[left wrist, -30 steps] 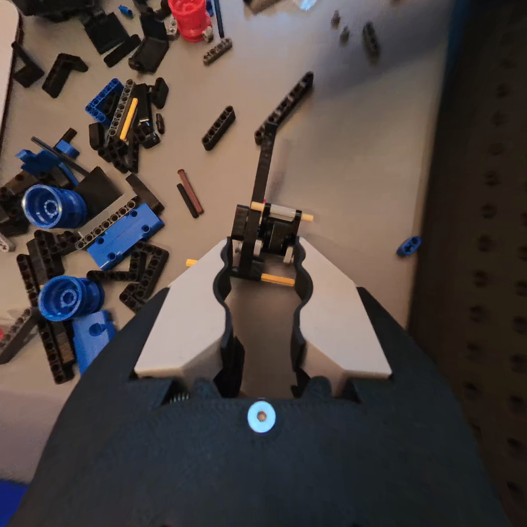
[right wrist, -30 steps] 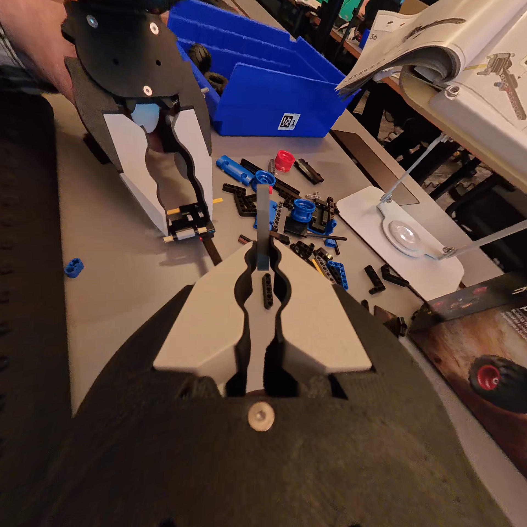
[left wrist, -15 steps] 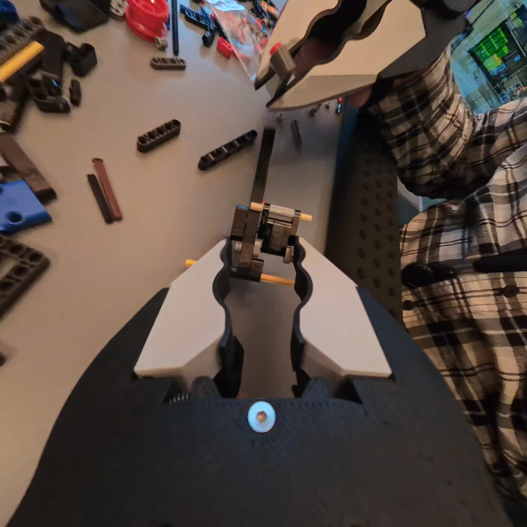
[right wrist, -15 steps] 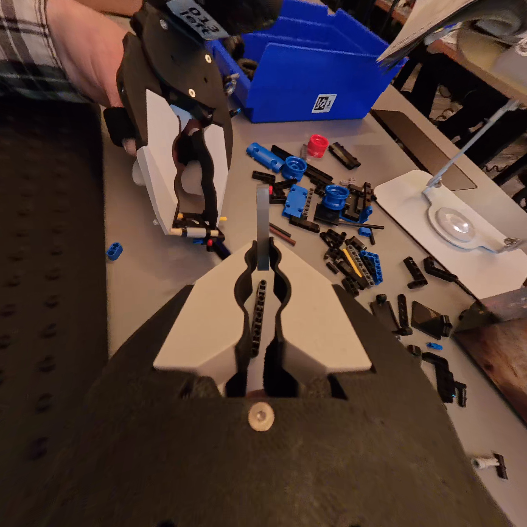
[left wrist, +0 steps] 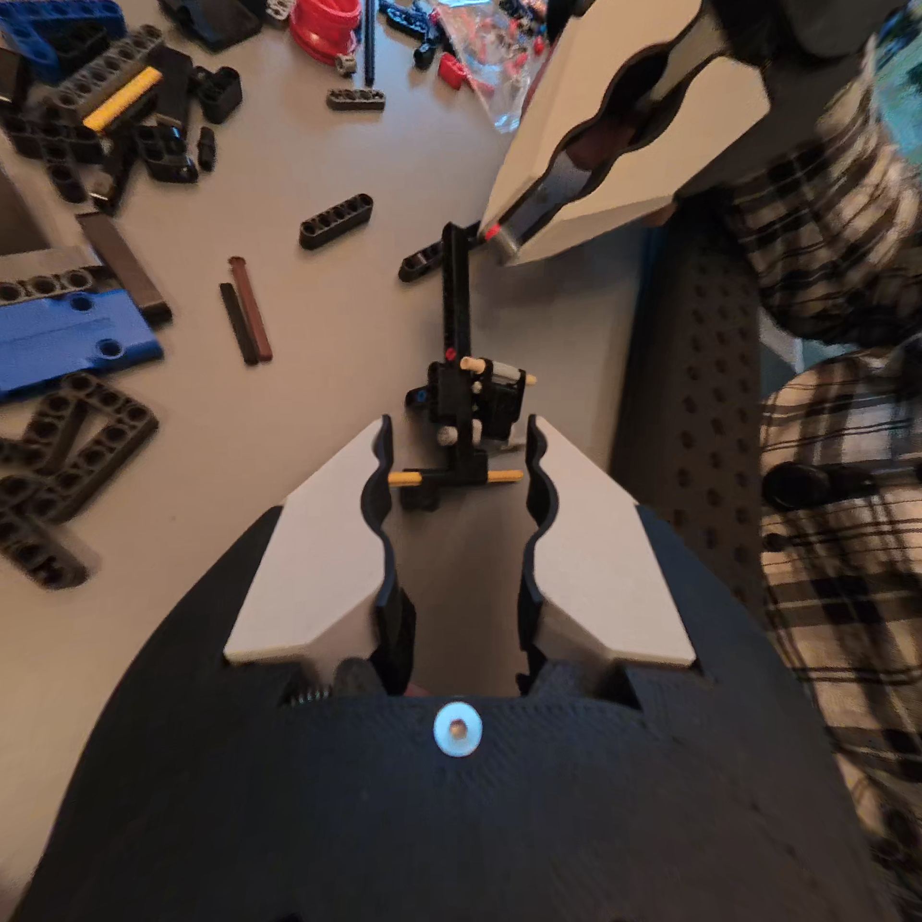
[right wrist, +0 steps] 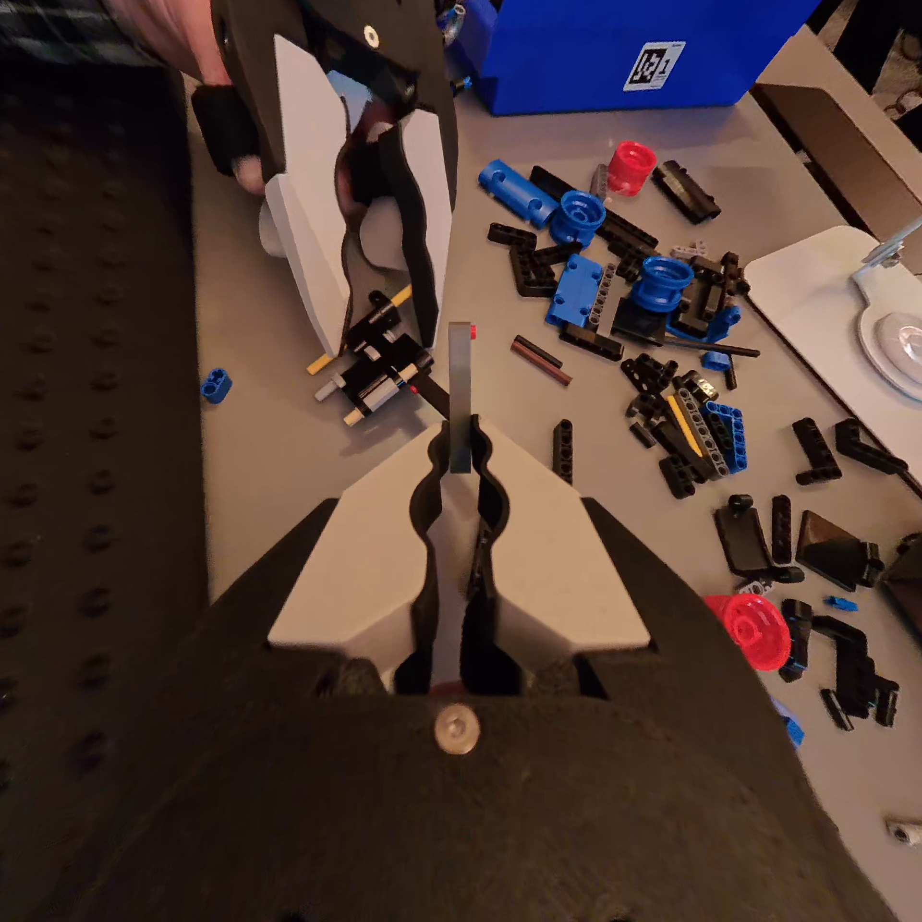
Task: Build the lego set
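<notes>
A small black assembly (left wrist: pixel 461 409) with tan and yellow axles and a long black beam lies on the grey table. It sits just beyond my open left gripper (left wrist: pixel 458 439), between its fingertips, and nothing grips it. In the right wrist view the assembly (right wrist: pixel 379 369) lies under the left gripper (right wrist: pixel 381 344). My right gripper (right wrist: pixel 459 424) is shut on a grey beam (right wrist: pixel 459 389) with a red pin at its far end, held upright just right of the assembly. In the left wrist view the right gripper (left wrist: pixel 504 239) hangs at the long beam's far end.
Loose black, blue and red parts (right wrist: pixel 648 309) are scattered across the table, with a red wheel (right wrist: pixel 753 631) close by. A blue bin (right wrist: pixel 623 60) stands at the back. A white lamp base (right wrist: pixel 823 309) is on the right. A black perforated mat (left wrist: pixel 688 399) borders the table. A plaid sleeve (left wrist: pixel 838 549) is nearby. Some 6 cm of space lies between my two pairs of fingers. My left tips are about 20 cm from the red wheel (right wrist: pixel 753 631), my right tips only 15 cm.
My left gripper has opened a little and the assembly now lies loose on the table between its fingers. My right gripper has brought the grey beam closer to the assembly.
</notes>
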The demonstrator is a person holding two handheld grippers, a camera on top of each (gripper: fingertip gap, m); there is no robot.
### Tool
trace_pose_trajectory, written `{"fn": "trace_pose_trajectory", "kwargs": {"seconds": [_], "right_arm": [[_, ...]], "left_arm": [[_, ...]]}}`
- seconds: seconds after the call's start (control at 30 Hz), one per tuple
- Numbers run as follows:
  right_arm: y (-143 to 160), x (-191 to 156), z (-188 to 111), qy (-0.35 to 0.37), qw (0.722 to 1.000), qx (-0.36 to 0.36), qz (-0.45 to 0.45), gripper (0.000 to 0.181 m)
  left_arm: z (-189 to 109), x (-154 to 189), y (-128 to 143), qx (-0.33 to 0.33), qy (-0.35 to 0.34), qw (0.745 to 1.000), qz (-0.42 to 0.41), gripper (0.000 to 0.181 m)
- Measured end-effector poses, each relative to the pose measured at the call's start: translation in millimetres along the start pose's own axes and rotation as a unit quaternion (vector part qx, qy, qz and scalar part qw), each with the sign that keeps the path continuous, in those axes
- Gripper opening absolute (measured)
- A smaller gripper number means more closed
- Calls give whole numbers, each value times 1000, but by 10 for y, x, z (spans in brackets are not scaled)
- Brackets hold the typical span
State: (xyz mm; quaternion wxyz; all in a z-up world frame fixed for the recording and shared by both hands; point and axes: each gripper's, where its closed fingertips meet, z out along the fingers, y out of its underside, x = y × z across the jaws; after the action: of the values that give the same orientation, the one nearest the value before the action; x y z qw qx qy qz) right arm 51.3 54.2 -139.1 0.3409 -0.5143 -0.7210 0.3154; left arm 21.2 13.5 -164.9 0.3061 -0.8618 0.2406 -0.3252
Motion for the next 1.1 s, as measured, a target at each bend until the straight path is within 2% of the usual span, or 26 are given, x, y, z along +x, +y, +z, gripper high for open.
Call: {"fn": "trace_pose_trajectory", "kwargs": {"seconds": [0.2, 0.33, 0.43, 0.53, 0.77, 0.93, 1.0, 1.1], "right_arm": [[27, 26, 0, 1, 1000, -4, 8, 7], [4, 84, -35, 13, 1000, 5, 13, 6], [-24, 160, -86, 27, 999, 18, 24, 6], [-44, 197, -126, 32, 999, 28, 33, 6], [-33, 226, -147, 34, 998, 30, 37, 6], [-45, 246, -176, 33, 998, 38, 44, 6], [-49, 240, -179, 32, 998, 40, 44, 6], [-51, 240, -184, 30, 998, 42, 45, 6]], "left_arm": [[-107, -54, 3, 5, -49, 998, 40, 53], [-202, -113, 28, -23, -110, 987, 119, 55], [-239, -46, -57, -20, -123, 974, 187, 56], [-223, 61, -121, -34, -127, 955, 267, 56], [44, 153, -126, -126, -127, 890, 419, 55], [244, 128, -29, -207, -89, 857, 464, 57], [275, 144, -7, -225, -69, 857, 459, 49], [260, 52, -24, -245, -88, 848, 462, 31]]}}
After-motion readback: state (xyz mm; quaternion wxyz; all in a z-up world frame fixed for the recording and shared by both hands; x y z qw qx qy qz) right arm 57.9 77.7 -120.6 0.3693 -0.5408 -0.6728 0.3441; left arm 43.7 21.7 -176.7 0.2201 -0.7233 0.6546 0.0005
